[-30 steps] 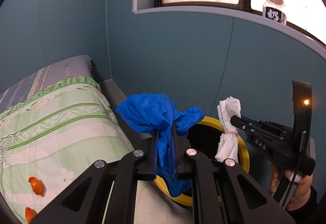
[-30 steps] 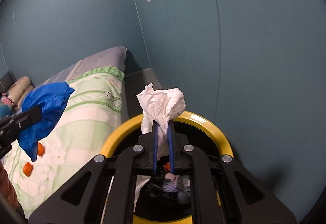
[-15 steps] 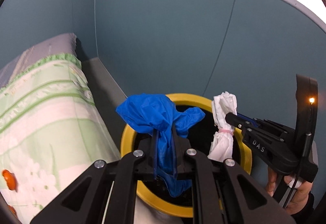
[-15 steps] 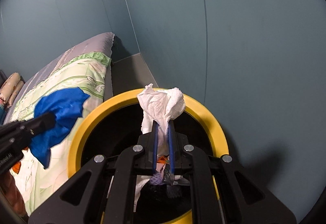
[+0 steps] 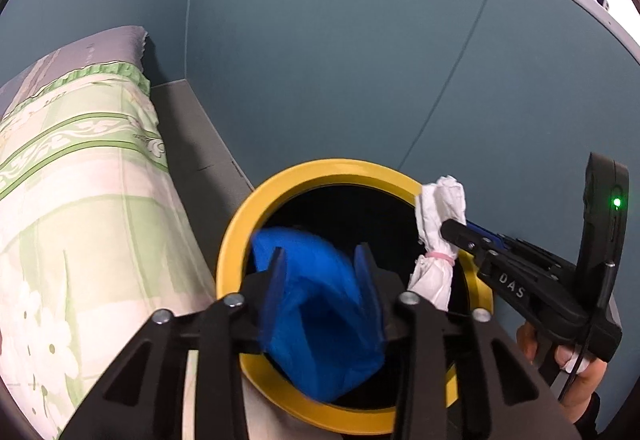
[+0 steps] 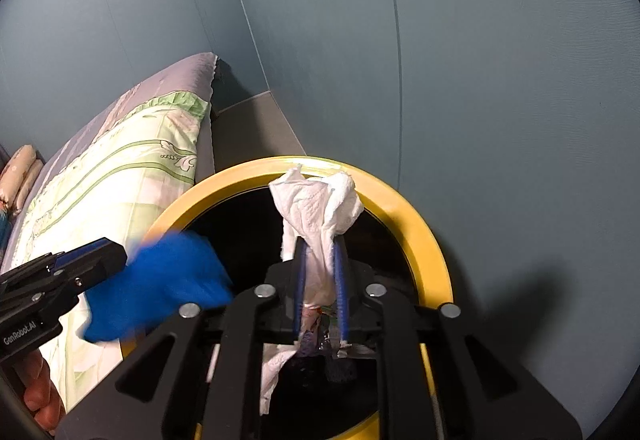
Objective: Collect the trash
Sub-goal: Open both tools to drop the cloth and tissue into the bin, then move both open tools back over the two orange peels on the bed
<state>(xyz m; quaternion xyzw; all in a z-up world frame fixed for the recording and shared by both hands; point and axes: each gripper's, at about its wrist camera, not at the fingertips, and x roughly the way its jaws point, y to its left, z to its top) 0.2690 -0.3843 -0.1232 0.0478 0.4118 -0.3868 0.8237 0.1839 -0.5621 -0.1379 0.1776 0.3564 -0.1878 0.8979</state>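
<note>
Now the yellow-rimmed bin (image 5: 234, 240) sits squarely beneath both tools, larger in view than a second ago. Over its mouth my left gripper (image 5: 320, 272) is opening, and the blue bag (image 5: 320, 316), blurred, seems to be dropping free between the spread fingers. Toward the bin's far rim my right gripper (image 6: 319, 280) is starting to open, the upright white tissue (image 6: 316, 208) still between its fingers.

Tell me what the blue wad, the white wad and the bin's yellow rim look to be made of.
Blue wad: thin plastic film, probably a bag or glove; smooth, faintly shiny folds, though blurred. White wad: tissue or paper towel; matte, embossed, crumpled. Yellow rim: likely moulded plastic; smooth, even, glossy surface.
</note>
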